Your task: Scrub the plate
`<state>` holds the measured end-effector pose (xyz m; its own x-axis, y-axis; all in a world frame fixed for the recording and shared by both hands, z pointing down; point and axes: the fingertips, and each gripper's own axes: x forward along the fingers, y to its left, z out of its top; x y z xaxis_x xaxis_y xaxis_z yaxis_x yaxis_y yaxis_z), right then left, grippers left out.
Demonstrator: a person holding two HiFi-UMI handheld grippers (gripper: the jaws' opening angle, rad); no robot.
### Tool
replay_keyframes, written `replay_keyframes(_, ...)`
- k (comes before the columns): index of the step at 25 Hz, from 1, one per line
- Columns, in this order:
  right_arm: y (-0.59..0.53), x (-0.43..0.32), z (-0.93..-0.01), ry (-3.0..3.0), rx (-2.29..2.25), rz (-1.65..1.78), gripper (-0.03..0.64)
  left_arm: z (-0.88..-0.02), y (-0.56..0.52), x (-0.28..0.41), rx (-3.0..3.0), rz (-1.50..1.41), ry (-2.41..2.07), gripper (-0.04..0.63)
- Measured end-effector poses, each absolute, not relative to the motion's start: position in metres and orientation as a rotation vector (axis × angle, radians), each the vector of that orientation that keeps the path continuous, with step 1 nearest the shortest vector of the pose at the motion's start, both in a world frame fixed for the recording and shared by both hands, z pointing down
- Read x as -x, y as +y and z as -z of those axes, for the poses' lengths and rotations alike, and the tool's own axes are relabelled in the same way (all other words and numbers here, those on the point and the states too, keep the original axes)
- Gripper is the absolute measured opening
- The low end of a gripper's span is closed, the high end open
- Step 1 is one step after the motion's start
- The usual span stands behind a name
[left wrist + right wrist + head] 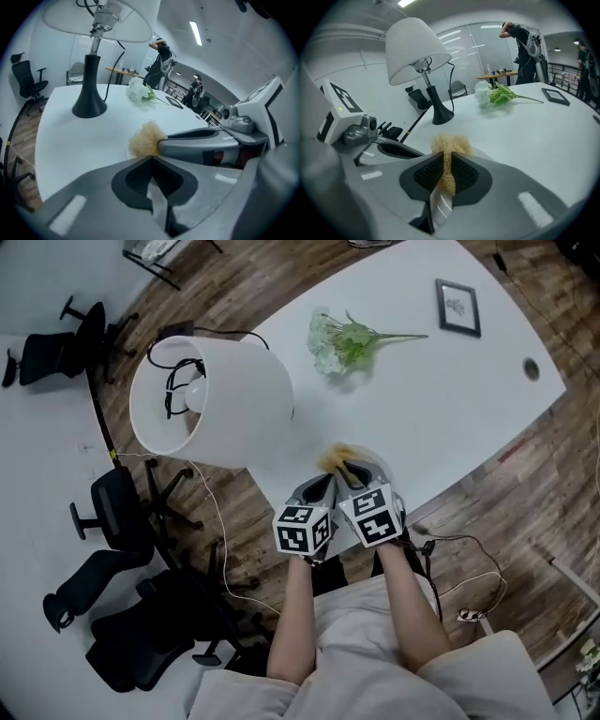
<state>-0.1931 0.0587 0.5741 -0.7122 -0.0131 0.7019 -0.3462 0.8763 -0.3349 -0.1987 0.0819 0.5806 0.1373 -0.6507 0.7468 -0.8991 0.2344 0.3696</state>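
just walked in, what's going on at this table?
A person holds a gripper in each hand at the near edge of the white table. The right gripper is clamped on a tan fibrous scrubber, held at a white plate that barely stands out from the tabletop. The left gripper sits close beside it, jaws together; whether they pinch the plate's rim can't be told. A lamp, flowers and a picture frame lie farther back.
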Motion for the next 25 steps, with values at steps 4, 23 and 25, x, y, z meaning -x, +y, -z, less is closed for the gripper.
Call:
replay_keyframes(4, 0.058, 0.192, -0.575, -2.291, -0.352, -0.615, 0.074, -0.584, 0.079, 0.197, -1.595, -0.419, -1.494, 0.000)
replay_keyframes(23, 0.036, 0.122, -0.575, -2.161, -0.984, -0.563, 0.074, -0.581, 0.077, 0.202, -1.816, -0.462, -1.309, 0.000)
replay_keyframes(25, 0.036, 0.114, -0.572, -2.159, -1.031, -0.576, 0.074, -0.580, 0.076, 0.202, -1.840, -0.469, -1.299, 0.001)
